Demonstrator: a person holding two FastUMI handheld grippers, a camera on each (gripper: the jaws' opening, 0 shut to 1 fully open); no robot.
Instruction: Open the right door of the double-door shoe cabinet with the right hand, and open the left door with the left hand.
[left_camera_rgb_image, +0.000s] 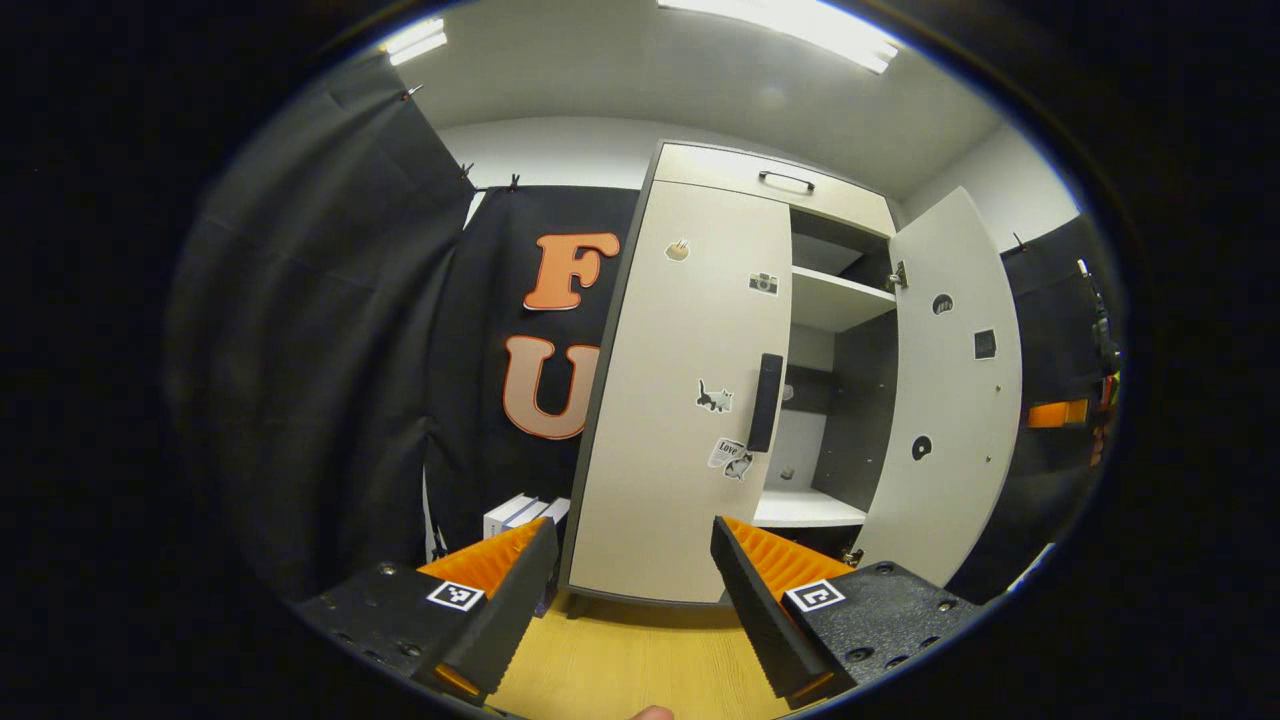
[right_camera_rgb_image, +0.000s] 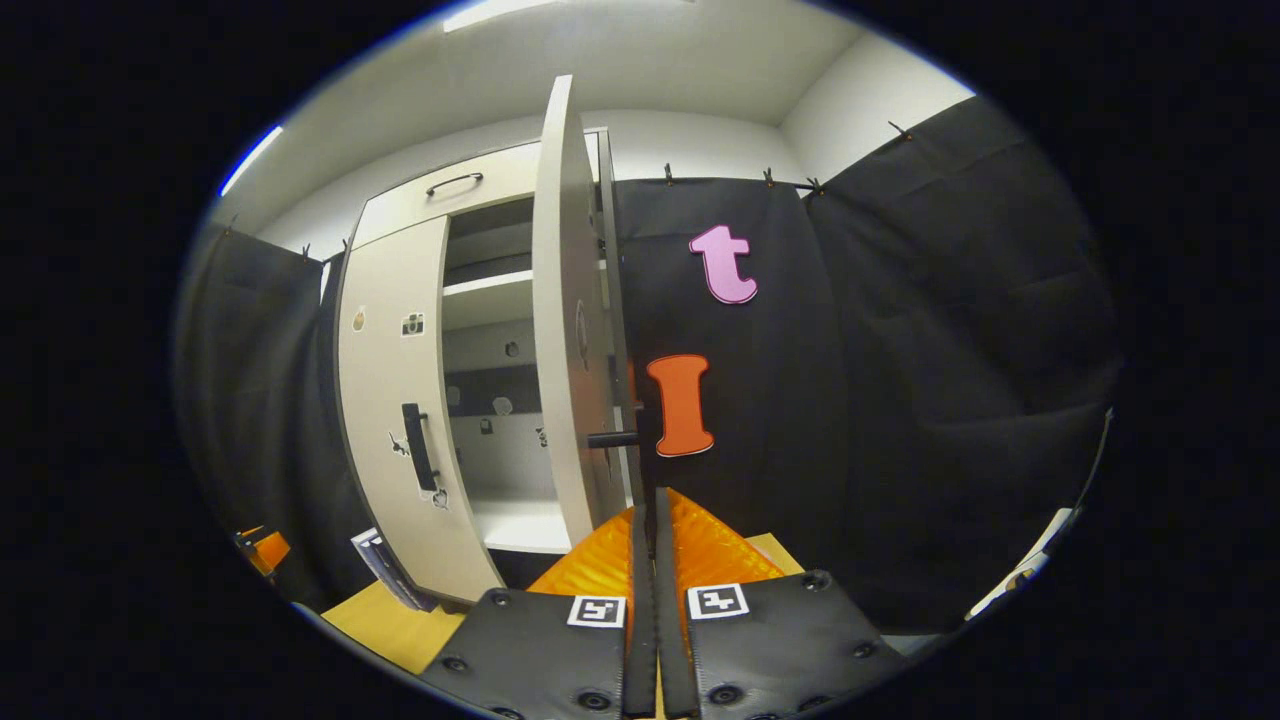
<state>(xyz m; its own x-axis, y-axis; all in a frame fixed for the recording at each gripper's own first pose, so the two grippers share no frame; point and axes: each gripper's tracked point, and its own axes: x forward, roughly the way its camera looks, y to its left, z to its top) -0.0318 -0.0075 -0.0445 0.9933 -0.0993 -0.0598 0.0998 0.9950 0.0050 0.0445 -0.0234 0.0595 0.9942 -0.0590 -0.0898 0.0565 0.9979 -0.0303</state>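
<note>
The pale shoe cabinet's left door (left_camera_rgb_image: 690, 400) is closed, its black handle (left_camera_rgb_image: 766, 402) near the inner edge. My left gripper (left_camera_rgb_image: 635, 535) is open, a short way in front of that door and below the handle, touching nothing. The right door (left_camera_rgb_image: 955, 400) stands swung out wide. In the right gripper view I see that door (right_camera_rgb_image: 560, 330) edge-on, with its black handle (right_camera_rgb_image: 612, 438) sticking out. My right gripper (right_camera_rgb_image: 655, 500) is shut right at the handle's lower end. It also shows past the open door (left_camera_rgb_image: 1058, 413).
Inside the cabinet are white shelves (left_camera_rgb_image: 835, 300) and a dark back panel. A drawer with a black pull (left_camera_rgb_image: 785, 180) tops the cabinet. White boxes (left_camera_rgb_image: 515, 512) sit on the wooden floor (left_camera_rgb_image: 640, 660) left of it. Black cloth walls close in on both sides.
</note>
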